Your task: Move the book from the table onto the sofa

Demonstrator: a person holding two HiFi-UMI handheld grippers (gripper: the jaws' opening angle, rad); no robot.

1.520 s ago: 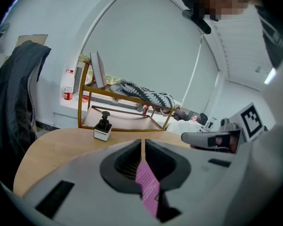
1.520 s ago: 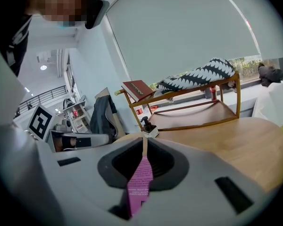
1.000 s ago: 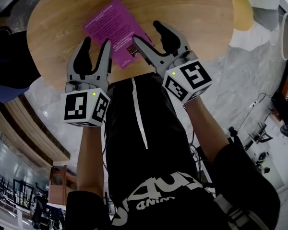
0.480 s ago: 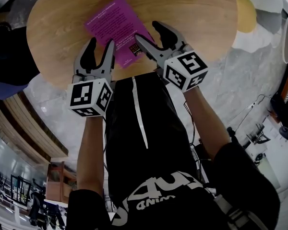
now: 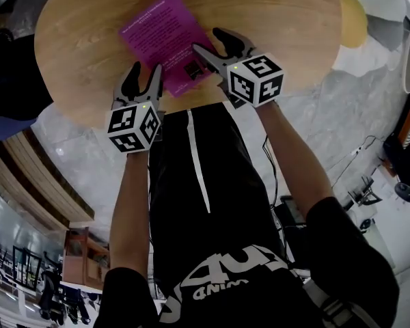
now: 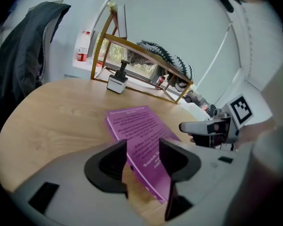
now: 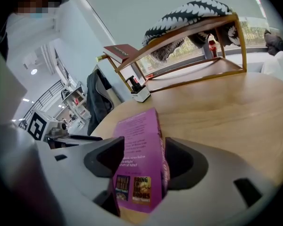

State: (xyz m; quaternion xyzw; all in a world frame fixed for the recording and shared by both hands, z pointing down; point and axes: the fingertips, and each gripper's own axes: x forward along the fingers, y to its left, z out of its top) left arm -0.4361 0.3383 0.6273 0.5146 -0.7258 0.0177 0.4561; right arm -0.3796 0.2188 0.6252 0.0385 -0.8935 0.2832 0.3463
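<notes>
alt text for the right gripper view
The right gripper has its jaws apart on either side of the near end of a magenta paperback book lying on a light wooden table; a gold-framed rack stands behind.

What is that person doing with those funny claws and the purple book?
A person holds a claw in each hand over a round wooden table. A purple book lies flat on it. The right claw is open, with the book's near corner between its jaws, not squeezing. The left claw is open too, at the book's near edge. The book has not been lifted yet.
</notes>
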